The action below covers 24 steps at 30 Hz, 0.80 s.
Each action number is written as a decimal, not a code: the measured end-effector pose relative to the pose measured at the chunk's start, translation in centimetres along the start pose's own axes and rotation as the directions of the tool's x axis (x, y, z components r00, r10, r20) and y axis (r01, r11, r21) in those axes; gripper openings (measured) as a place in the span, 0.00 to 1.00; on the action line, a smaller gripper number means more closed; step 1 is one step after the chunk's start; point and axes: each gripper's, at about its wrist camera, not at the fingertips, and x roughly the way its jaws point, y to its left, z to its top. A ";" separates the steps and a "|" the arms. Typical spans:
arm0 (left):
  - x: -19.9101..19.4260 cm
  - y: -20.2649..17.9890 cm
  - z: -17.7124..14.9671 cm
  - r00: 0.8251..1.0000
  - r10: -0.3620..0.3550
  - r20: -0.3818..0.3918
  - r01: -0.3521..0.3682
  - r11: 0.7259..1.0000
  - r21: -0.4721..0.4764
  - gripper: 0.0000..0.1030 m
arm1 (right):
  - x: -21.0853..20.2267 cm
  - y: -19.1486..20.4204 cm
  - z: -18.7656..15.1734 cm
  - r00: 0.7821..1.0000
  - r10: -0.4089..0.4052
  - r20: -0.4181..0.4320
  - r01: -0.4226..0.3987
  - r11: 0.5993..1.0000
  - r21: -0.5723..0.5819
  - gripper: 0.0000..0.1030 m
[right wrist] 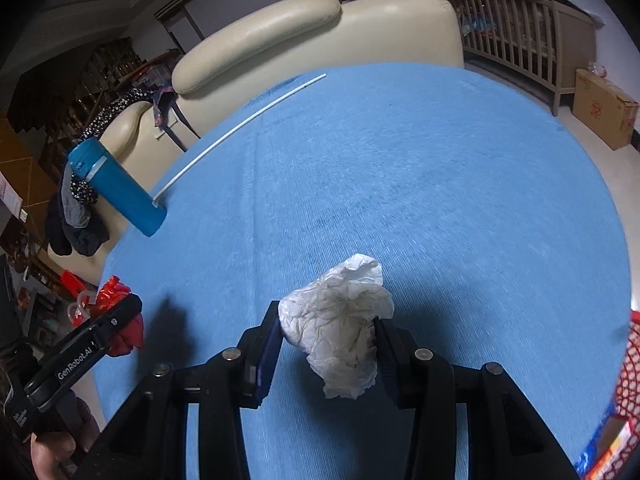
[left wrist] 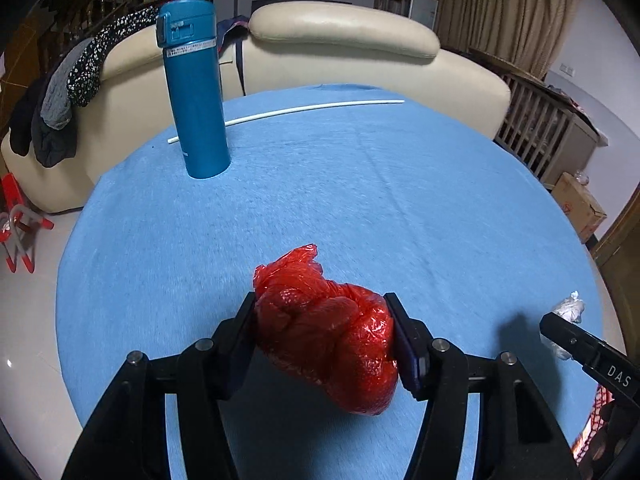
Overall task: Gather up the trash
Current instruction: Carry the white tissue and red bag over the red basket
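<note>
My left gripper [left wrist: 322, 312] is shut on a crumpled red plastic bag [left wrist: 332, 336], which hangs between its pads above the blue tablecloth [left wrist: 360, 200]. My right gripper [right wrist: 326, 330] is shut on a crumpled white paper wad [right wrist: 340, 320], lifted off the cloth. In the left wrist view the right gripper [left wrist: 560, 320] shows at the right edge with the white wad [left wrist: 570, 308]. In the right wrist view the left gripper [right wrist: 134, 308] shows at the lower left with the red bag [right wrist: 114, 292] and a person's hand [right wrist: 52, 448].
A tall blue flask [left wrist: 196, 92] stands at the table's far left, with a long white rod [left wrist: 288, 114] lying behind it. A cream sofa [left wrist: 340, 40] with draped clothes lies beyond. A red mesh basket [right wrist: 628, 368] sits at the right edge in the right wrist view.
</note>
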 end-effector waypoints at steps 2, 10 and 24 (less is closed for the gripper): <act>-0.9 -0.5 -0.6 1.000 -0.003 0.008 0.003 1.000 0.008 0.60 | -0.9 -0.1 -0.7 1.000 0.002 0.009 -0.002 1.000 0.001 0.45; -3.6 -1.9 -2.2 0.999 -0.007 0.037 0.006 0.999 0.040 0.60 | -4.1 -0.9 -2.5 0.999 0.024 0.045 -0.025 1.000 0.011 0.45; -8.4 -5.1 -3.9 0.993 -0.031 0.113 0.019 0.994 0.104 0.60 | -11.2 -2.6 -4.1 0.984 0.056 0.170 -0.061 0.998 0.027 0.45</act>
